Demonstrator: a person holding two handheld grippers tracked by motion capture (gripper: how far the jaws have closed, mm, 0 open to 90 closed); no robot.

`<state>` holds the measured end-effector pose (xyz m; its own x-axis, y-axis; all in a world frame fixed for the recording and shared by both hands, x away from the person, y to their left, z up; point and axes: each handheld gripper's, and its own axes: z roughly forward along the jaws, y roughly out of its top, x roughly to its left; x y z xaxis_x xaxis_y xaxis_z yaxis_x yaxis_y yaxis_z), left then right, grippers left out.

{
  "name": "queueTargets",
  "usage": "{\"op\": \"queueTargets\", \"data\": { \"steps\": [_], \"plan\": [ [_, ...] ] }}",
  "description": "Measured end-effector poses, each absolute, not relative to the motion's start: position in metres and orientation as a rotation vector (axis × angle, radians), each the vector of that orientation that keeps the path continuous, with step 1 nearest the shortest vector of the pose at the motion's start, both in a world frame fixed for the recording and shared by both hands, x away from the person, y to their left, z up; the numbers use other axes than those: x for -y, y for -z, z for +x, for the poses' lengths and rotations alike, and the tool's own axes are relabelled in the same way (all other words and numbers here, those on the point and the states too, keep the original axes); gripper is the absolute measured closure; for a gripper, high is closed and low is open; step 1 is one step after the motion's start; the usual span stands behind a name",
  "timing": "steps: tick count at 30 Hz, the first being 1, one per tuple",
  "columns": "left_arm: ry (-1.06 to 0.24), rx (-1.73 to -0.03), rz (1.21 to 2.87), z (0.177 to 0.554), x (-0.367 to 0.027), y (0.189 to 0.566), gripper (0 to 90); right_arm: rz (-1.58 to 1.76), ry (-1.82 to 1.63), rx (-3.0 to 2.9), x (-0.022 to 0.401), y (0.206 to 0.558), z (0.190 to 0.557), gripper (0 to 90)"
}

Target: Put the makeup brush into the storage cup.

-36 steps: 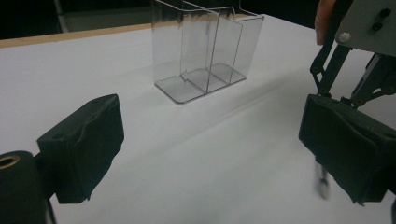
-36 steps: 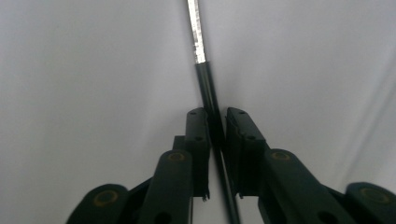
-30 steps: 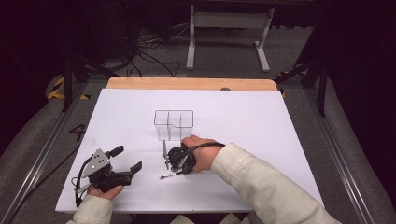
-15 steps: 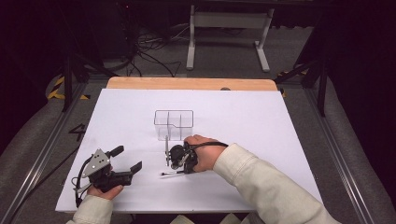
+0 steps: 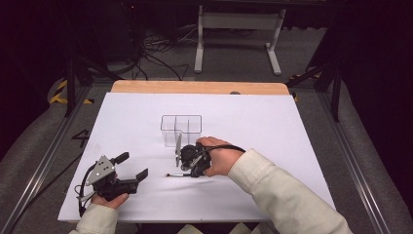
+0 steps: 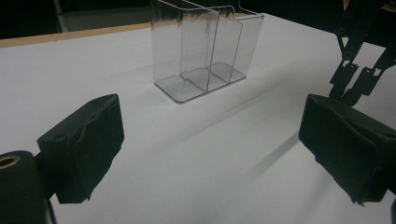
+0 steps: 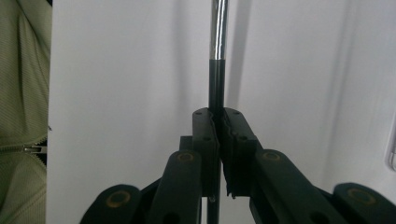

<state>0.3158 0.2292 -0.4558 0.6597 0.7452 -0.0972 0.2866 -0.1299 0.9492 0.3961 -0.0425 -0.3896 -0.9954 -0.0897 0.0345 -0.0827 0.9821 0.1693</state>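
Clear divided organizer [image 5: 181, 129], compartments bare

Clear organizer [image 5: 181, 129] mid-table [image 5: 292, 146]; right tool [image 5: 178, 157] just before it; left tool [image 5: 134, 168] near-left.

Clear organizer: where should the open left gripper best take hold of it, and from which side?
Probably the top rim of one thin outer wall, from above: the clear organizer stands upright with its top open, and a wall fits between the open jaws of the left gripper.
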Motion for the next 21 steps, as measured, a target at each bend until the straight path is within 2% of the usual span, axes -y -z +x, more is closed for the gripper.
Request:
{"op": "queueTargets", "data": {
  "steps": [21],
  "plan": [
    [-0.486,-0.845,1.715,0.316,-0.229,0.456,7.3,0.024,0.552,3.085,0.062,0.355,0.4,84.9]
  ]
}}
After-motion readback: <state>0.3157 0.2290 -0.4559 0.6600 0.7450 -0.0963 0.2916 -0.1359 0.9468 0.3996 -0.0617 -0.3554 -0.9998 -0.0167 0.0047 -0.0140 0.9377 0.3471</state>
